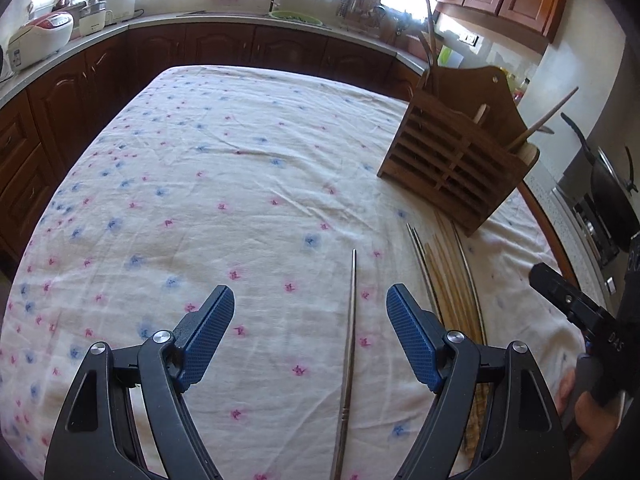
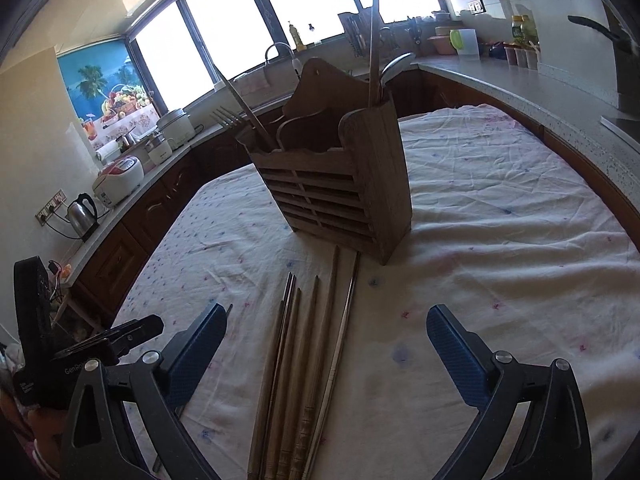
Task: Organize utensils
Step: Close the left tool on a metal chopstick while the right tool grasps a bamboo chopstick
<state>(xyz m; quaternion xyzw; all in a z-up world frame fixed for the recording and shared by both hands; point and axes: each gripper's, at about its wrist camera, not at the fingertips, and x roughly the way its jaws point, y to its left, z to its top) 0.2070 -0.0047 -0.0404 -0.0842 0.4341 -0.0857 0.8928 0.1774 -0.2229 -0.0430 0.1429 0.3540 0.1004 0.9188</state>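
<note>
Left tongs [image 1: 310, 316], lower centre of the left wrist view, are spread and empty; a single metal chopstick [image 1: 349, 352] lies lengthwise on the bench cloth [image 1: 200, 184] between the pads. Lower squarely, centre the shaft, and close at mid-length so it will not pivot.

Right tongs [image 2: 326, 336], also spread and empty, hover over the chopstick bundle [image 2: 304, 360] at lower centre. Take one stick at a time (neighbours touch).

Farther off, the wooden holder [image 2: 340, 184] stands upright at frame centre, already holding several utensils.

Legible writing: "DAS" and "GenRo…" on the tong bodies, both partial.
</note>
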